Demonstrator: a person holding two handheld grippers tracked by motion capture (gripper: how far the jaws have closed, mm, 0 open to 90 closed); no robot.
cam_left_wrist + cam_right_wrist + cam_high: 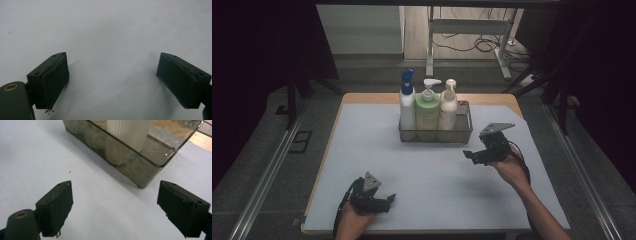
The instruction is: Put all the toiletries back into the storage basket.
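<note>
Right gripper (469, 155) at four o'clock from the tray (462, 131), jaws apart, nothing between. Cream bottle (448, 106) upright at the tray's right end. Left gripper (389, 199) at six o'clock over the mat (427, 180), jaws apart, empty.

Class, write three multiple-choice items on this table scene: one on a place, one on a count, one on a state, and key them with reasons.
1. Where do the pump bottles stand?
A. loose on the mat
B. in the clear bin
C. on the floor

2. How many bottles are in the bin?
A. two
B. three
C. five

3. How do the right gripper's jaws stand?
A. shut on a bottle
B. shut on nothing
C. open, holding nothing

Key: 1 B, the clear bin walls them in. 2 B, the blue-capped bottle, green bottle and cream bottle stand in a row. 3 C, the right gripper shows bare mat between its jaws.
</note>
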